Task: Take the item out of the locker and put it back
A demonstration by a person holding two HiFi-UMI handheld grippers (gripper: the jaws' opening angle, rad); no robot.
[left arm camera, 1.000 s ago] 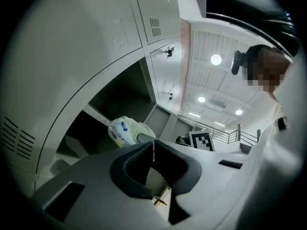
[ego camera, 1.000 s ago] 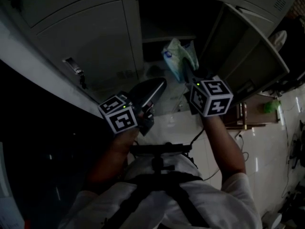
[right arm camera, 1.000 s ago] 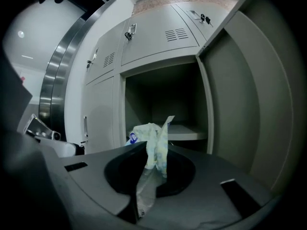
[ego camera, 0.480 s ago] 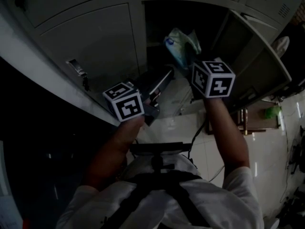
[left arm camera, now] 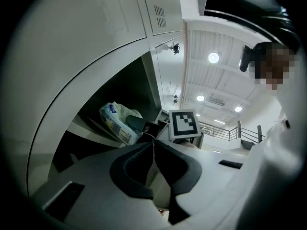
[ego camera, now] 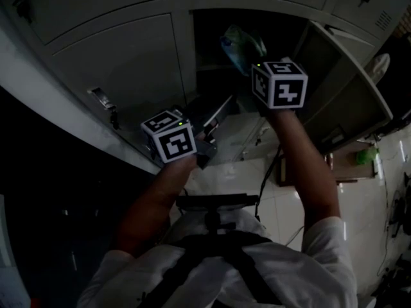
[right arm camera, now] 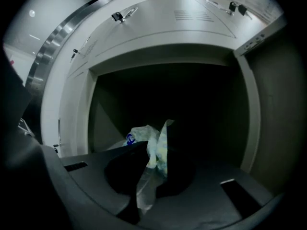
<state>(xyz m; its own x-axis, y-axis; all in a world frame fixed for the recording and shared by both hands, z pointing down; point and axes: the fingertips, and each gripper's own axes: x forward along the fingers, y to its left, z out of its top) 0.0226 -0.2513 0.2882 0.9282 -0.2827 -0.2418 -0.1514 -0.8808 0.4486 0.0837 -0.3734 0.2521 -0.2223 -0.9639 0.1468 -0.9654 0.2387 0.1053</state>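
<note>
Status: right claw (right arm camera: 146,152) is pressed together on the near edge of the packet (right arm camera: 139,134). The crinkled film is pinched between the jaws and the rest of the pack sticks out ahead.

Key relation: the packet leads the claw. Its long axis runs roughly along the line the claw points, straight into the dark open compartment (ego camera: 212,24) of the locker (ego camera: 122,63). So it goes in nose first, with no re-orienting needed. The right hand is the near one and the only one involved.

Left claw (left arm camera: 153,145) has its jaws together on nothing. It hangs lower and to the left, in front of the closed door, well apart from the packet.

Packet position: at the mouth of the compartment, about level with the inner shelf (left arm camera: 84,126). The interior is very dark, so I can't say if the far end already touches the shelf. Probably just above it.

Versus a second ago: the right claw and packet are higher and further in towards the opening. The grip is unchanged. The left claw has drifted up slightly.

Door (ego camera: 350,88) stands open on the right, clear of the path.
</note>
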